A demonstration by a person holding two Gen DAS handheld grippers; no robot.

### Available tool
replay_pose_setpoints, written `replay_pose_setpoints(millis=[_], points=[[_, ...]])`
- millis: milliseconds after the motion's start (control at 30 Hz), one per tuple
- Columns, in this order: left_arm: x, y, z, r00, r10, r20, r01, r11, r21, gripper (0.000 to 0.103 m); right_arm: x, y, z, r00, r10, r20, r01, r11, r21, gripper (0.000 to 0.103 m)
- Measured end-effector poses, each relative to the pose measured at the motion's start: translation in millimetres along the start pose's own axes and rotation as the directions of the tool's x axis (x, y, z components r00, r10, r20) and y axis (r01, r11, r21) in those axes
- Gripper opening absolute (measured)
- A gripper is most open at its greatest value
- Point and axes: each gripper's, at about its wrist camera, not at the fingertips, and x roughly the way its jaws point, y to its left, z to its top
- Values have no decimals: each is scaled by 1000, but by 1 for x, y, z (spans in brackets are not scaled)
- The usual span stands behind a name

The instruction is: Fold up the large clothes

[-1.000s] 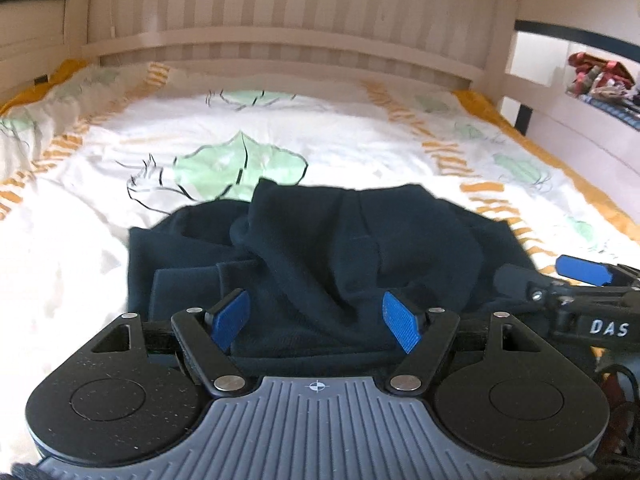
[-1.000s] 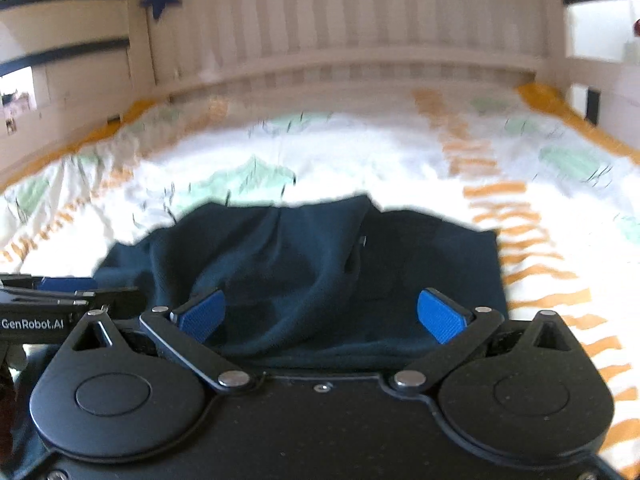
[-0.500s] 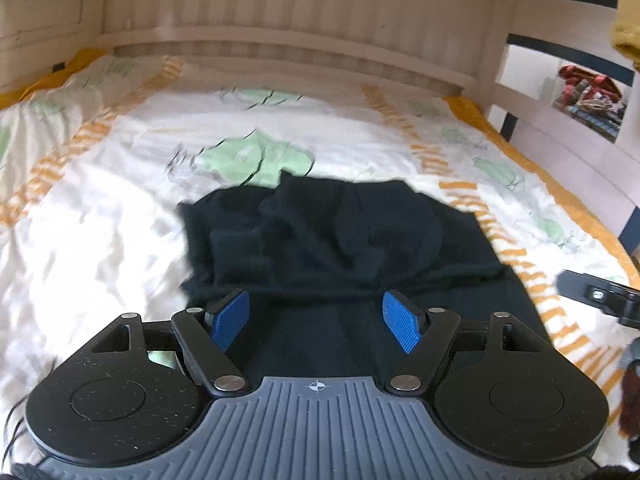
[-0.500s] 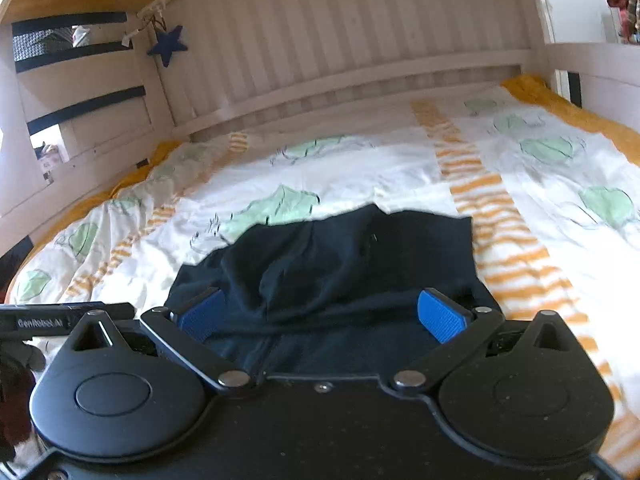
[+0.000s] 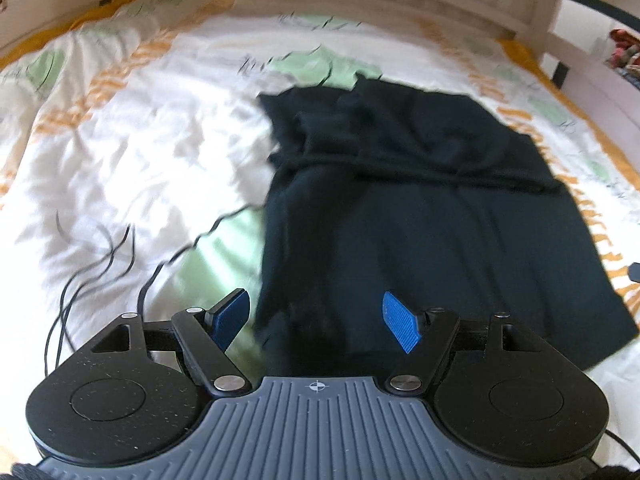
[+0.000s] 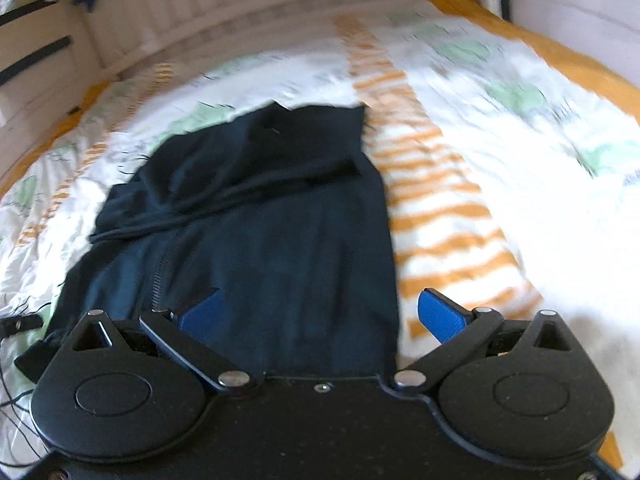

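Left hand-held gripper (image 5: pixel 316 322): jaws spread, nothing between the pads, poised over the near left edge of the dark garment (image 5: pixel 432 216). Right hand-held gripper (image 6: pixel 320 316): jaws likewise spread and empty, over the garment's near right edge, its right pad above the bed cover (image 6: pixel 460 216). The garment lies on the bed directly ahead of both grippers, near portion flat, far portion already doubled back in a rumpled band; a zipper (image 6: pixel 158 276) runs just ahead of the right gripper's left pad. Both views are blurred. Judgement: the next fold needs both near corners taken. Recommended: grip every layer at each corner, lift evenly, carry forward together, keeping the side edges aligned.
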Motion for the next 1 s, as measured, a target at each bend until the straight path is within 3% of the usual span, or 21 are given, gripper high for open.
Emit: replay_pose_setpoints(millis=[200, 333, 533, 900, 1000], points=[[13, 12, -10, 996, 21, -82, -22, 1000, -9, 72, 6, -15, -7, 996, -17, -88, 19, 1000, 24, 102], [25, 7, -14, 991, 35, -132, -30, 999, 39, 73, 10, -15, -8, 991, -25, -130, 26, 1000, 7, 102], [38, 5, -15, 983, -10, -181, 21, 998, 57, 73, 21, -10, -11, 981, -32, -192, 27, 999, -30, 103], [48, 3, -11, 976, -56, -212, 67, 997, 44, 73, 33, -7, -17, 962, 35, -271, -52, 997, -55, 103], [46, 6, -12, 975, -84, -207, 91, 995, 27, 66, 32, -8, -17, 961, 54, -272, -69, 997, -46, 102]])
